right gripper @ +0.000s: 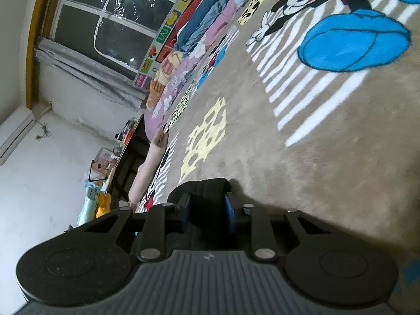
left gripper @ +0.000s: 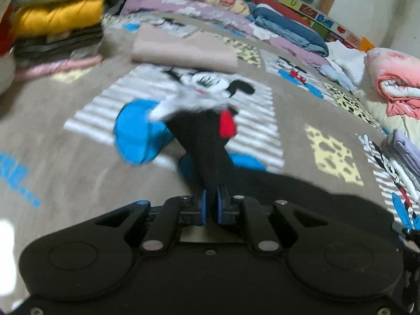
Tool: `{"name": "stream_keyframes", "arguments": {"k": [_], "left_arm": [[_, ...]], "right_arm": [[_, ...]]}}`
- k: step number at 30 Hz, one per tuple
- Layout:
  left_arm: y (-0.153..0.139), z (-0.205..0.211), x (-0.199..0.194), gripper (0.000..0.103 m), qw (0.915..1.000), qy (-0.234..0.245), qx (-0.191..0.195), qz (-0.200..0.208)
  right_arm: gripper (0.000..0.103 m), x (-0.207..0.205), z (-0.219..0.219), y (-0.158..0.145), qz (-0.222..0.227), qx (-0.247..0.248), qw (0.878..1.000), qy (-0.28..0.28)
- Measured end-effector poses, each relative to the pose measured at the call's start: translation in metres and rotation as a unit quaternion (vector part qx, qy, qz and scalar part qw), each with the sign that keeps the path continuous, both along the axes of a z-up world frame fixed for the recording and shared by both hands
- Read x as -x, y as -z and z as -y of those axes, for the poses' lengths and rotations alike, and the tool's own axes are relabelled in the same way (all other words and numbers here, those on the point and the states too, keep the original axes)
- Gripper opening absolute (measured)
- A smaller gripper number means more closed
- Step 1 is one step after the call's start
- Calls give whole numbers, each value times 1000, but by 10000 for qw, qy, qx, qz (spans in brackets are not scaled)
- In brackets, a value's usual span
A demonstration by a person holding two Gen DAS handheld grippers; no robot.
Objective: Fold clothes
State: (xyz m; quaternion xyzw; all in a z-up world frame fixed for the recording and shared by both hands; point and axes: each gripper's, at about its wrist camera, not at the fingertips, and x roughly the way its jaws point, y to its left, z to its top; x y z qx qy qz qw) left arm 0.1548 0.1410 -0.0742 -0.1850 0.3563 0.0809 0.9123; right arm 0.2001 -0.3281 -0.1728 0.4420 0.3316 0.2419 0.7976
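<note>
My left gripper [left gripper: 211, 207] is shut on a black garment [left gripper: 302, 191]. The cloth pinches up between the blue pads and spreads out low to the right over the cartoon-mouse blanket [left gripper: 78, 162]. The left wrist view is motion-blurred. My right gripper [right gripper: 207, 207] is shut on a thick bunch of the same black garment [right gripper: 202, 187], held just above the blanket [right gripper: 328, 183]. The right wrist view is rolled sideways. A folded beige garment [left gripper: 183, 50] lies flat farther back on the blanket.
A stack of folded clothes [left gripper: 57, 18] stands at the far left. Rolled bedding in purple and blue [left gripper: 283, 23] lines the back edge. A pink quilt [left gripper: 396, 81] and folded lilac cloth [left gripper: 404, 152] sit at the right. A window [right gripper: 105, 23] and wall show in the right wrist view.
</note>
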Motion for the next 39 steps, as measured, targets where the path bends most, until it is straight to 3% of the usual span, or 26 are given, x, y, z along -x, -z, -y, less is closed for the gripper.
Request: {"name": "stream_keyframes", "arguments": {"k": [4, 7, 11, 15, 18, 21, 28, 34, 36, 37, 38, 39], "left_arm": [[17, -9, 18, 7, 9994, -51, 284, -174], [23, -18, 33, 14, 9984, -4, 541, -174], [20, -41, 55, 49, 9947, -145, 1018, -55], [11, -66, 69, 51, 9917, -463, 1180, 197], [6, -78, 59, 51, 9919, -550, 1125, 202], [7, -85, 42, 52, 9925, -516, 1095, 152], [17, -86, 13, 52, 9936, -320, 1086, -44], [22, -85, 2, 51, 9943, -235, 1033, -99], [21, -81, -3, 28, 9970, -151, 745, -154], [21, -78, -6, 24, 9980, -102, 604, -182], [20, -76, -8, 9, 9985, -21, 521, -171], [18, -74, -9, 7, 9987, 37, 479, -152]], "right_arm": [[27, 1, 0, 0, 9, 57, 10000, 71], [26, 1, -1, -1, 16, 126, 9999, 95], [28, 1, 1, -1, 15, 103, 9999, 70], [38, -1, 6, -4, 71, 77, 9999, 89], [44, -5, 8, -5, 87, 28, 9999, 58], [44, -11, 4, -6, 80, 155, 9998, 0], [44, -30, 10, -1, -36, -21, 10000, -41], [44, -45, 4, -3, -5, 204, 9986, -480], [39, -49, -1, -5, 20, 289, 9972, -688], [36, -50, -4, -5, 40, 336, 9961, -811], [26, -50, -9, -7, 97, 384, 9947, -947], [22, -49, -13, -9, 161, 432, 9930, -1086]]}}
